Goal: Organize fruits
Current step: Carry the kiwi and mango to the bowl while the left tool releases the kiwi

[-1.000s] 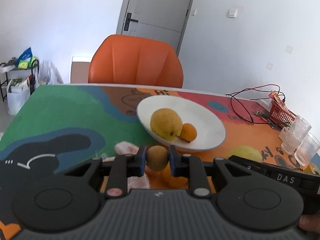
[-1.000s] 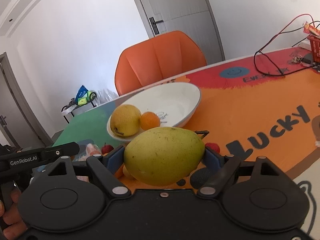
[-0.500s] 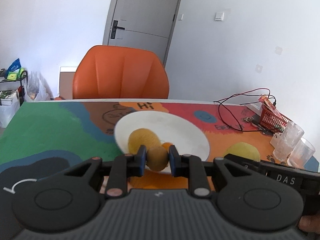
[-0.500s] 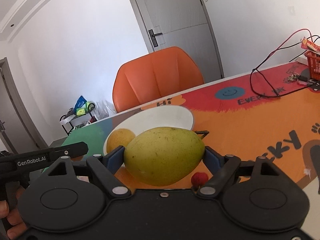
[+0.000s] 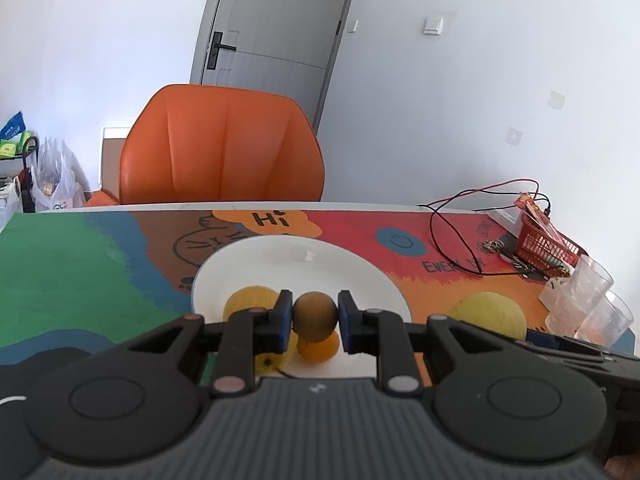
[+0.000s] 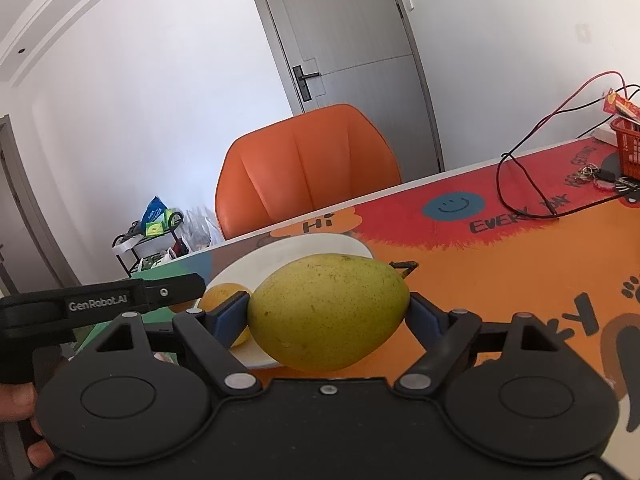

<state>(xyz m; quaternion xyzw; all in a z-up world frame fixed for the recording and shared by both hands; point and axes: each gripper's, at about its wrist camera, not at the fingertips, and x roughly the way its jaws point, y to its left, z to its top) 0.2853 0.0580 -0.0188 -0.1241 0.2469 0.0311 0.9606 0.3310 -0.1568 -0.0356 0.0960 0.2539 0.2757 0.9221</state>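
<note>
The left gripper (image 5: 313, 322) held a small round brown kiwi fruit (image 5: 314, 316), its blue-padded fingers (image 5: 283, 320) pinching the fruit from both sides. The kiwi hung above the near part of a wide white ceramic bowl (image 5: 304, 264) that stood on a brightly painted cartoon-print tabletop (image 5: 80, 272). Inside the bowl, under and just behind the fingers, lay a yellow pear (image 5: 250, 300) and a small orange mandarin (image 5: 320, 348), close together.

The right gripper (image 6: 328, 316) clasped a large yellow-green mango (image 6: 328, 312) lengthwise, its fingers (image 6: 230, 318) pressed against the fruit's two ends. The mango was held off the tabletop, in front of the white bowl's near right rim as that camera saw it. In the left wrist view the same mango (image 5: 488, 314) showed to the right of the bowl.

An orange padded chair (image 5: 220, 148) stood behind the far edge of the tabletop, in front of a grey door (image 5: 276, 40). Far right on the tabletop were a small red plastic basket (image 5: 546, 246), red and black wires (image 5: 452, 236) and two clear plastic cups (image 5: 584, 296).
</note>
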